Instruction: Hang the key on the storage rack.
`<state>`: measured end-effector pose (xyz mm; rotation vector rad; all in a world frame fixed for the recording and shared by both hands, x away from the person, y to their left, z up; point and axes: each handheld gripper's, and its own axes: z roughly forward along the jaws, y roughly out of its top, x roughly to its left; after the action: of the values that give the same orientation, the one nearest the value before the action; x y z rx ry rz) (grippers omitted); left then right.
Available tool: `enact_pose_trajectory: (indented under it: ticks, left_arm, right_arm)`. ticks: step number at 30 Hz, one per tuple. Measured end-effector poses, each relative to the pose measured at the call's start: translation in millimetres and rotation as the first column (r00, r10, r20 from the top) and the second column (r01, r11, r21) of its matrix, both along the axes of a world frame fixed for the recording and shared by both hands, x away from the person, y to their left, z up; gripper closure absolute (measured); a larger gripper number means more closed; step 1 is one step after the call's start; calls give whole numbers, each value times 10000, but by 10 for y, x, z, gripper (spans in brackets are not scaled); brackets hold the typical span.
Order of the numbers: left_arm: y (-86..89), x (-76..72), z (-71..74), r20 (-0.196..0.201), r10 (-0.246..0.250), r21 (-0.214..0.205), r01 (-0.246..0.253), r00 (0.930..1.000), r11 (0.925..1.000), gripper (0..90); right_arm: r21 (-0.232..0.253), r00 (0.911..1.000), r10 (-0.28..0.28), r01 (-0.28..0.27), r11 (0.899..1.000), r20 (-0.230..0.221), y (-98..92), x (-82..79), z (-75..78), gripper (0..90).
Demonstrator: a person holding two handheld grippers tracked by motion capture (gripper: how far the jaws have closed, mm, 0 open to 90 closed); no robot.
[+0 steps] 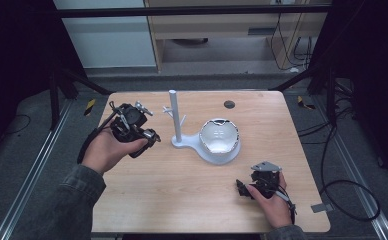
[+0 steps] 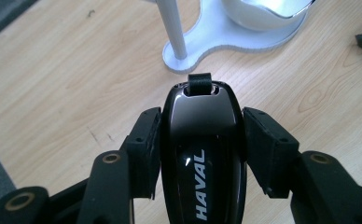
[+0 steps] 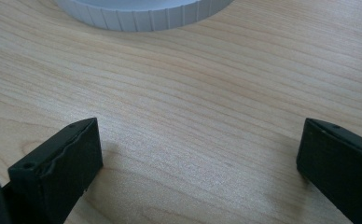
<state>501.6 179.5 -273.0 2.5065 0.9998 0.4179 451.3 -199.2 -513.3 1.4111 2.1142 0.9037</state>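
Here, the left gripper (image 2: 202,135) is clamped on the black car key (image 2: 202,154), white stand (image 2: 226,39) at its 12 o'clock; the right gripper (image 3: 198,163) rests wide open, holding nothing.

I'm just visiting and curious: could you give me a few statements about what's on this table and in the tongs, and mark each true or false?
1. The left tongs are clamped on a glossy black car key marked HAVAL. True.
2. The right tongs hold a spoon. False: their jaws stand wide apart with only bare wood between them.
3. A white stand with an upright post sits on the wooden table. True.
4. The bowl lies on the floor beside the table. False: it rests on the white stand's round base.
5. The key has a small black loop at its far end. True.
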Motion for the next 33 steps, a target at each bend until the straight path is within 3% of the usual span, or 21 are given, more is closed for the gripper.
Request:
enact_pose_trajectory:
  ticks: [6, 17, 33]
  left_arm:
    - [-25, 15, 226, 110, -297, 41, 297, 9995, 9996, 490]
    - [-33, 81, 555, 417, -198, -169, 205, 9989, 9996, 490]
    - [-150, 273, 701, 648, -76, -139, 85, 9979, 9999, 490]
  right_arm:
    - [15, 10000, -19, 19, 10000, -8, 2, -2, 1, 5]
    - [16, 10000, -58, 58, 10000, -40, 6, -5, 0, 5]
    - [11, 10000, -6, 6, 10000, -4, 7, -6, 0, 5]
